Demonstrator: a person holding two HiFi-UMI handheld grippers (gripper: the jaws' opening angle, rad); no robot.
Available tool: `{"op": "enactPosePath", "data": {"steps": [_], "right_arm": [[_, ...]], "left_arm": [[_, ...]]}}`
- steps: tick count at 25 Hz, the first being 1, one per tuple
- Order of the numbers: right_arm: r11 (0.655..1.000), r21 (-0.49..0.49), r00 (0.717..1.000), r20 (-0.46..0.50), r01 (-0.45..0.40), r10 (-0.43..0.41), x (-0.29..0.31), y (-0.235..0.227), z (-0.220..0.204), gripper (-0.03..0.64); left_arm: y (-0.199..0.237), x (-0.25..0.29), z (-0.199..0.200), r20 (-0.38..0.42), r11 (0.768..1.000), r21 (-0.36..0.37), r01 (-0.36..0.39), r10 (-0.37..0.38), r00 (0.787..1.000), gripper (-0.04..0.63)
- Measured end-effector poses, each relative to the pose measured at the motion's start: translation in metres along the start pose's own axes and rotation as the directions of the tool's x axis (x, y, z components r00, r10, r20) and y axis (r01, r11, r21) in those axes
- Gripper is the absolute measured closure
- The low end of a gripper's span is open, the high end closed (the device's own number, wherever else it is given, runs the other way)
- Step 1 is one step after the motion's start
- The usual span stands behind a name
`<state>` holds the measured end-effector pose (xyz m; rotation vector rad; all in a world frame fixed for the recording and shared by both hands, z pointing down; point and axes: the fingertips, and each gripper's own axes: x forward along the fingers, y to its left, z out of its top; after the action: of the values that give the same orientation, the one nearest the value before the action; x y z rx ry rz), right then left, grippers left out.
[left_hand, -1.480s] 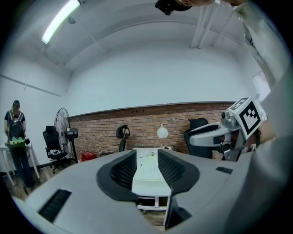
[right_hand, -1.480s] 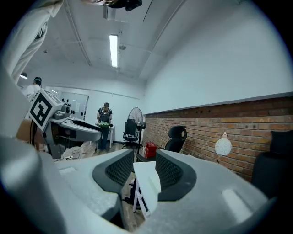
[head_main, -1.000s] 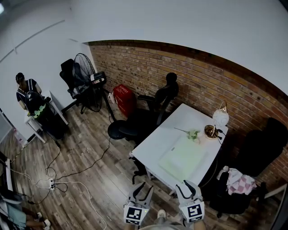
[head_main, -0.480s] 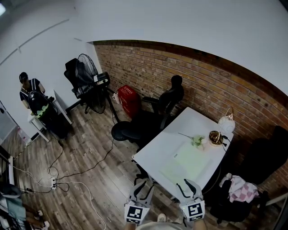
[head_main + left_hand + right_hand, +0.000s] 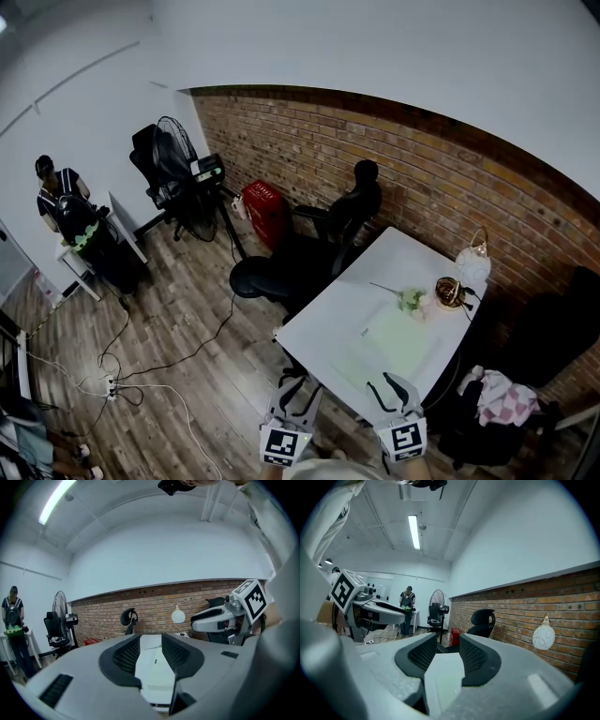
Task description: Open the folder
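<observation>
The pale green folder (image 5: 392,339) lay flat on the white table (image 5: 328,319), while the left gripper (image 5: 301,387) and right gripper (image 5: 387,386) hovered at the table's near edge, jaws apart and empty.

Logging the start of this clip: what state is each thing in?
Folder: looks closed, flat on the table.
Left gripper: open, empty.
Right gripper: open, empty.
Lamp: seems unlit.
</observation>
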<state>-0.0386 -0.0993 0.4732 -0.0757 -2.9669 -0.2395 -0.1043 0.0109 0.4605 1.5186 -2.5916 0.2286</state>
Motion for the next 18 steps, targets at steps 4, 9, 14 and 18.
{"op": "enactPosePath", "data": {"steps": [4,9,14,18], "right_arm": [[1.0,0.006,1.0,-0.012,0.012,-0.012,0.009,0.0,-0.003,0.466],[0.999,0.013,0.999,-0.02,0.047,-0.047,0.03,-0.002,-0.002,0.466],[0.992,0.033,0.992,-0.039,0.119,-0.117,0.059,-0.007,-0.008,0.466],[0.982,0.051,0.983,-0.056,0.179,-0.177,0.08,-0.01,-0.01,0.466]], "left_arm": [[0.006,0.006,0.0,0.007,1.0,0.001,0.021,-0.021,1.0,0.449],[0.024,0.023,-0.002,0.013,0.998,0.005,0.067,-0.067,0.998,0.449],[0.047,0.049,-0.009,0.007,0.988,0.017,0.156,-0.157,0.988,0.449],[0.065,0.072,-0.011,-0.001,0.973,0.029,0.228,-0.228,0.974,0.449]]}}
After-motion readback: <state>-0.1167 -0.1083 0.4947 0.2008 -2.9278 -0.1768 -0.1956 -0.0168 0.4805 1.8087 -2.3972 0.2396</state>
